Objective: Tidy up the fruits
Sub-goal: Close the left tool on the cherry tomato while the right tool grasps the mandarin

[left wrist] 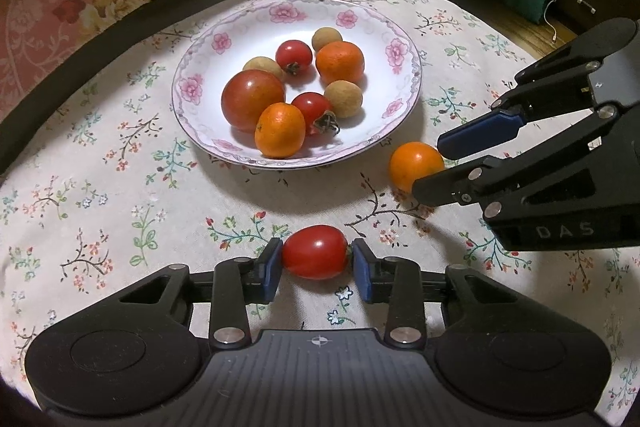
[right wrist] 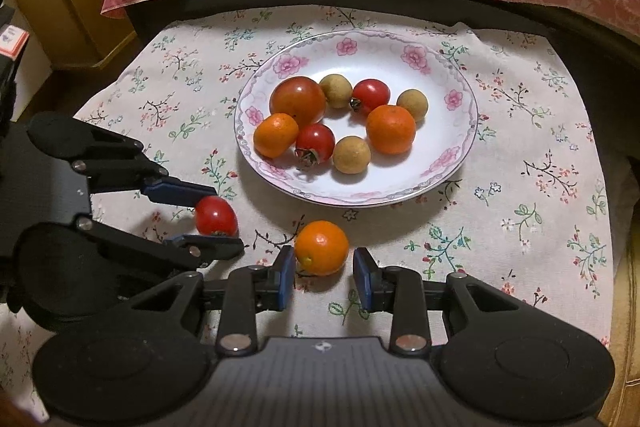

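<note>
Both loose fruits lay on the floral tablecloth [right wrist: 520, 155] over the desk, in front of the flowered plate [right wrist: 452, 99], which already held a large tomato [right wrist: 298, 99], two cherry tomatoes, two small oranges and three longans.

Left gripper [left wrist: 316, 259]: fingers narrowed onto the loose cherry tomato [left wrist: 316, 257], blue pads touching both ends, the fruit apparently on the cloth. It was held lengthwise, stem end against the right pad.

Right gripper [right wrist: 324, 273]: fingers set around the loose small orange [right wrist: 322, 247]. The left pad touched its skin; in the right wrist view a sliver of gap showed at the right pad, so a firm hold could not be confirmed there. The left wrist view showed the two fingers [left wrist: 480, 131] bracketing the orange [left wrist: 414, 165] closely, which suggested a grip.

Risks, as judged:
- Tomato gripped end to end on a smooth skin could squirt out on lifting, or split if squeezed harder.
- Orange could roll out of a loose hold and away across the cloth.
- The two grippers sat near each other and would share one path to the plate; they could collide.
- The plate was crowded; a dropped fruit might knock a longan over the shallow rim.

Writing: "DAS" embossed on the right gripper's body, seen from the left wrist. Nothing else legible.
</note>
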`<state>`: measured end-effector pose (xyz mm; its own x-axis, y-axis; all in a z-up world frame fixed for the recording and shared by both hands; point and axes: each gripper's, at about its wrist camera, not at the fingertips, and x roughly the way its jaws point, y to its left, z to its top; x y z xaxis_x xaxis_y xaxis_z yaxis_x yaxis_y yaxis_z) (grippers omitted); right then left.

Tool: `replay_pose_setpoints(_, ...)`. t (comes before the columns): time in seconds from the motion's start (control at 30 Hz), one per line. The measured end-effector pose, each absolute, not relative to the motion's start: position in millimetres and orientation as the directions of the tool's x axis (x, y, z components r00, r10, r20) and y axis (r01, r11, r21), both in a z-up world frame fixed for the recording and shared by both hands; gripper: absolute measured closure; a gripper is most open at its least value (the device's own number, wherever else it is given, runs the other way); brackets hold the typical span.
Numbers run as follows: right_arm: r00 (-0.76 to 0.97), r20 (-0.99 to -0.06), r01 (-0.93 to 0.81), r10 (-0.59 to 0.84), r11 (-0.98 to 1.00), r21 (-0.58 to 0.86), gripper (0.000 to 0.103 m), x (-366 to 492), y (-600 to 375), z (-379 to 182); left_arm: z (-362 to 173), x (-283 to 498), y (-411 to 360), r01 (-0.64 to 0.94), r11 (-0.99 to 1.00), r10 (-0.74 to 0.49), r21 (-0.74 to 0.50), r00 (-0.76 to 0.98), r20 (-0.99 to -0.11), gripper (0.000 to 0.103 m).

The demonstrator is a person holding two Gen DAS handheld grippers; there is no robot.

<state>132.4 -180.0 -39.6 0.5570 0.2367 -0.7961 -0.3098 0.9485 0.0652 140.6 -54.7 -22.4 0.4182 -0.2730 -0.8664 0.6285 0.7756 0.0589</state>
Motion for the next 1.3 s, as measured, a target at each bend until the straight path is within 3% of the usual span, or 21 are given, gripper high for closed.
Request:
replay_pose_setpoints(0.6, 0.516, -0.828, -0.337, 0.218, 0.941, 0.038, 0.071, 128, -179, -51, -22, 121, -50, 0.637, 0.768, -0.265, 0.056, 0.397, -0.879, 0.057)
replay_pose_setpoints(1.3, 0.547, -0.801, -0.316, 0.244, 0.946, 0.072, 0.07, 142, -177, -53, -23, 123, -49, 0.638, 0.769, -0.272, 0.044, 0.388, -0.881, 0.055)
